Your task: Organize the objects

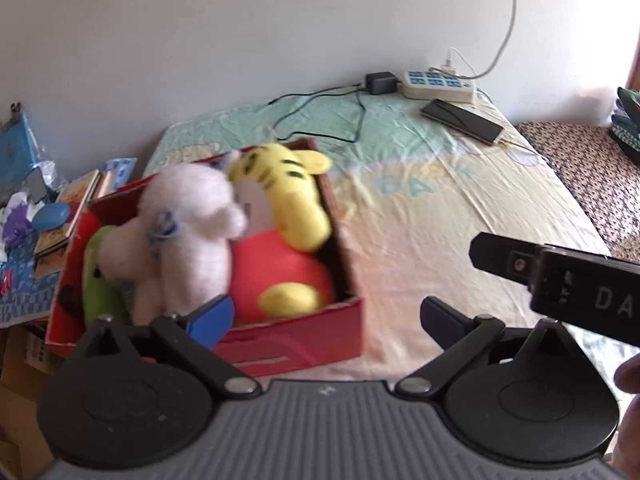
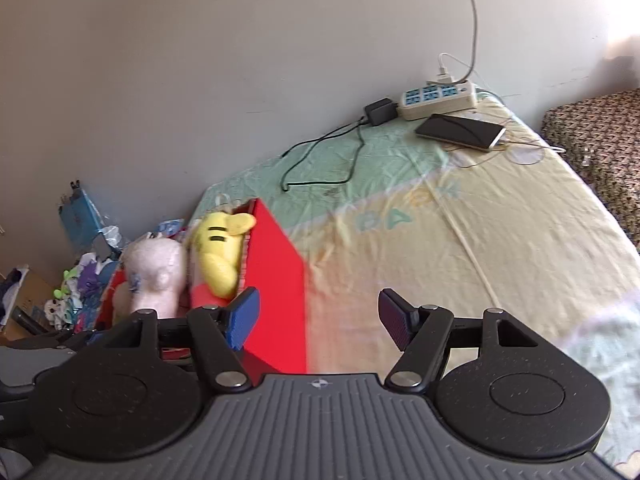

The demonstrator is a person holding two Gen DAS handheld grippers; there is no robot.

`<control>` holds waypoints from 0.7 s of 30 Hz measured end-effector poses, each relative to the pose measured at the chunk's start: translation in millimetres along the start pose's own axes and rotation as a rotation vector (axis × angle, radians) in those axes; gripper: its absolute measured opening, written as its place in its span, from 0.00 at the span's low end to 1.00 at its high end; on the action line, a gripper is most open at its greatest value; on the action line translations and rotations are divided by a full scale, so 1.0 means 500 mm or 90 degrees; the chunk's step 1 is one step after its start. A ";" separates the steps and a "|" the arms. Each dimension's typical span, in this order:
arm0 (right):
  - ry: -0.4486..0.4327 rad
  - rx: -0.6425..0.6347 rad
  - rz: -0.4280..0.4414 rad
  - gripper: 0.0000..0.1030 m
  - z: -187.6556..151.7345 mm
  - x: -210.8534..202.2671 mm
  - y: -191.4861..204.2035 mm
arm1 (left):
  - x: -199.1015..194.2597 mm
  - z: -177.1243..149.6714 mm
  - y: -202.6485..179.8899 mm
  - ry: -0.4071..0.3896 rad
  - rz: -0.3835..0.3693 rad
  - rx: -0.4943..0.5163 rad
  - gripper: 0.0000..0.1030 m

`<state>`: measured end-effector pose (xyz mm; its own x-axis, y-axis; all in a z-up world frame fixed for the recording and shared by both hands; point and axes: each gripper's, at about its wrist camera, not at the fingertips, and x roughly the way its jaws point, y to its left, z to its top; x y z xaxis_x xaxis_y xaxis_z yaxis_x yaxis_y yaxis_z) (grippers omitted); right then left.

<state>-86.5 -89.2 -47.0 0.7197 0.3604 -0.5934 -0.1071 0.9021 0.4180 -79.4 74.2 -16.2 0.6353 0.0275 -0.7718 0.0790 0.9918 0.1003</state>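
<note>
Both claws stand spread with nothing between their blue pads: the left gripper (image 1: 326, 318) fills the bottom of its own view, and the right gripper (image 2: 318, 320) does the same in the other view. Starting at the far left of the left wrist view, a clutter of books and papers (image 1: 60, 216) lies beside the bed, with a blue oval case (image 1: 51, 216) on top. Just right of it, in the lower left centre, sits the red box (image 1: 304, 336) on the bedsheet (image 1: 460, 216), open at the top and packed full. Inside, at the left end, a green soft toy (image 1: 96, 288) presses against the wall; a white plush lamb (image 1: 184, 232) stands over it, rising above the rim; to the right a yellow striped tiger plush (image 1: 288, 192) with a red body lies along the far right side, one yellow foot near the front wall. The left gripper's left pad overlaps the box's front edge in the picture; whether it touches, I cannot tell. Further right the sheet is bare to mid-frame. In the upper right, near the wall, lie a black adapter (image 1: 381, 82), a white power strip (image 1: 438, 84) and a dark phone (image 1: 462, 120). At the right edge a black part of the other device (image 1: 560, 284) juts in. In the right wrist view the box (image 2: 276, 288) stands lower left, just left of that gripper's left pad.
</note>
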 end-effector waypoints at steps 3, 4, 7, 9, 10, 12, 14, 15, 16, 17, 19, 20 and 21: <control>-0.004 -0.014 -0.032 0.67 0.002 -0.013 -0.028 | 0.004 -0.001 -0.043 0.008 -0.002 0.012 0.97; -0.004 -0.019 -0.042 0.67 0.003 -0.015 -0.038 | 0.006 -0.002 -0.056 0.010 -0.003 0.016 0.97; 0.004 -0.023 -0.063 0.68 0.004 -0.023 -0.068 | 0.014 -0.005 -0.094 0.022 -0.002 0.025 0.97; 0.011 -0.025 -0.076 0.68 0.003 -0.026 -0.084 | 0.022 -0.005 -0.115 0.031 0.000 0.027 0.97; 0.014 -0.026 -0.085 0.68 0.003 -0.027 -0.093 | 0.026 -0.004 -0.124 0.035 0.000 0.028 0.97; 0.021 -0.026 -0.104 0.69 0.002 -0.028 -0.109 | 0.031 -0.004 -0.140 0.040 0.001 0.028 0.98; 0.028 -0.024 -0.123 0.69 0.001 -0.028 -0.122 | 0.035 -0.004 -0.153 0.047 0.001 0.030 0.98; 0.033 -0.023 -0.132 0.70 0.001 -0.027 -0.128 | 0.037 -0.004 -0.159 0.051 -0.003 0.030 0.98; 0.037 -0.022 -0.138 0.71 0.001 -0.027 -0.133 | 0.039 -0.003 -0.164 0.055 -0.007 0.029 0.98; 0.040 -0.019 -0.141 0.71 0.001 -0.028 -0.138 | 0.039 -0.003 -0.170 0.058 -0.008 0.029 0.99; 0.043 -0.016 -0.142 0.72 0.001 -0.030 -0.145 | 0.040 -0.003 -0.177 0.058 -0.003 0.030 0.99; 0.044 -0.015 -0.141 0.72 0.001 -0.031 -0.147 | 0.039 -0.003 -0.179 0.057 -0.001 0.030 0.99; 0.045 -0.016 -0.140 0.72 0.002 -0.030 -0.148 | 0.037 -0.004 -0.180 0.058 0.001 0.030 0.99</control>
<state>-88.9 -161.5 -68.4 0.6776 0.1694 -0.7157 0.0293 0.9661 0.2564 -76.3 -14.3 -41.0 0.5638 0.0429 -0.8248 0.1148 0.9849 0.1297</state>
